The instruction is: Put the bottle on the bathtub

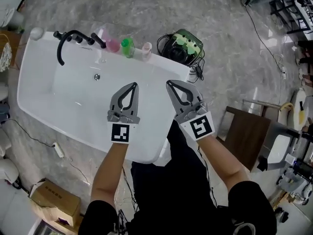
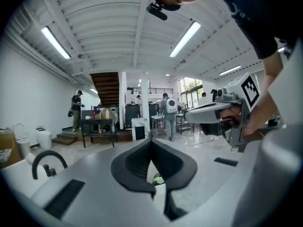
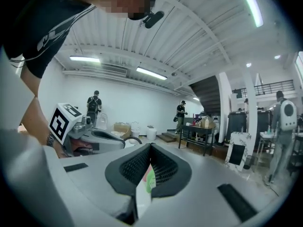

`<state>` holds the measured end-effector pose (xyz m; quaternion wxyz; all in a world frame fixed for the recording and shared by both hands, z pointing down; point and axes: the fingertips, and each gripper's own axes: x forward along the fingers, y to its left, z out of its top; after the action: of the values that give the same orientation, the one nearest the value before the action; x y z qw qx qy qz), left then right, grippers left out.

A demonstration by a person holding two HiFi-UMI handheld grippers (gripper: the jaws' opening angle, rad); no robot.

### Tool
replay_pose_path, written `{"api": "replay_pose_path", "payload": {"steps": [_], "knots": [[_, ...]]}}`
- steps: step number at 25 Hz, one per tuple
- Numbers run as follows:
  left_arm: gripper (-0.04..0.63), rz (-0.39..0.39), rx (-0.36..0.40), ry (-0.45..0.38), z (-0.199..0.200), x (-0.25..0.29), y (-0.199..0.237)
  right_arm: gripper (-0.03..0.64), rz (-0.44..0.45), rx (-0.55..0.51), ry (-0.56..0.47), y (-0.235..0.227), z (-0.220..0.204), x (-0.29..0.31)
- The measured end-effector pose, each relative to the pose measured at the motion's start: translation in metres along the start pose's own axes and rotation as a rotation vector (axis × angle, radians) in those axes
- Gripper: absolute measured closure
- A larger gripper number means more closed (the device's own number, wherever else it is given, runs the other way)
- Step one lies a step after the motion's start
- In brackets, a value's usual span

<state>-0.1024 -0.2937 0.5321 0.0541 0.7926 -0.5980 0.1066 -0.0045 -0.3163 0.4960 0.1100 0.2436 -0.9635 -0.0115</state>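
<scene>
Three bottles stand on the far rim of the white bathtub [image 1: 58, 102]: a pink one [image 1: 111, 43], a green one [image 1: 127, 47] and a small pale pink one [image 1: 146, 51]. My left gripper [image 1: 134, 84] and right gripper [image 1: 169, 83] hover side by side over the tub's near half, both shut with nothing in them, and well short of the bottles. In the left gripper view the jaws [image 2: 151, 142] meet at the tips, and a bit of the green bottle [image 2: 157, 178] shows through the gap below. In the right gripper view the shut jaws [image 3: 150, 146] frame a sliver of green and pink [image 3: 149, 179].
A black curved faucet [image 1: 68, 39] with handles sits on the tub's far rim, left of the bottles. A black and green device with cables [image 1: 183, 45] lies on the floor beyond the tub's right end. A brown stool [image 1: 247, 138] stands at right, cardboard boxes [image 1: 51, 199] at lower left.
</scene>
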Motion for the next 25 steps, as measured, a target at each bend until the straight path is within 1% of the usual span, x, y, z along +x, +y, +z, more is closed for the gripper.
{"api": "replay_pose_path", "payload": {"steps": [2, 4, 6, 8, 10, 11, 13, 14, 16, 19, 22, 25], "knots": [[0.589, -0.031, 0.01, -0.012, 0.032, -0.042, -0.009, 0.604, -0.037, 0.076, -0.006, 0.03, 0.033, -0.032], [0.589, -0.053, 0.037, -0.046, 0.061, -0.078, -0.01, 0.604, -0.078, 0.129, -0.041, 0.06, 0.069, -0.061], [0.589, -0.082, 0.083, -0.09, 0.083, -0.106, -0.009, 0.604, -0.117, 0.118, -0.1, 0.091, 0.104, -0.085], [0.589, -0.113, 0.112, -0.104, 0.093, -0.134, -0.013, 0.604, -0.138, 0.099, -0.128, 0.125, 0.13, -0.111], [0.589, -0.152, 0.101, -0.103, 0.098, -0.161, -0.02, 0.604, -0.157, 0.075, -0.13, 0.159, 0.151, -0.139], [0.589, -0.173, 0.073, -0.089, 0.097, -0.173, -0.025, 0.604, -0.17, 0.065, -0.132, 0.174, 0.16, -0.153], [0.589, -0.199, 0.008, -0.048, 0.095, -0.195, -0.036, 0.604, -0.201, 0.062, -0.137, 0.201, 0.175, -0.181], [0.589, -0.201, -0.002, -0.04, 0.098, -0.204, -0.041, 0.604, -0.218, 0.065, -0.142, 0.212, 0.182, -0.193], [0.589, -0.203, -0.002, -0.053, 0.113, -0.22, -0.05, 0.604, -0.241, 0.079, -0.148, 0.232, 0.195, -0.213], [0.589, -0.219, 0.0, -0.096, 0.141, -0.244, -0.065, 0.604, -0.258, 0.111, -0.14, 0.253, 0.204, -0.241], [0.589, -0.236, 0.027, -0.129, 0.166, -0.262, -0.085, 0.604, -0.268, 0.117, -0.128, 0.263, 0.205, -0.268], [0.589, -0.253, 0.065, -0.145, 0.178, -0.28, -0.106, 0.604, -0.254, 0.1, -0.123, 0.274, 0.205, -0.294]]}}
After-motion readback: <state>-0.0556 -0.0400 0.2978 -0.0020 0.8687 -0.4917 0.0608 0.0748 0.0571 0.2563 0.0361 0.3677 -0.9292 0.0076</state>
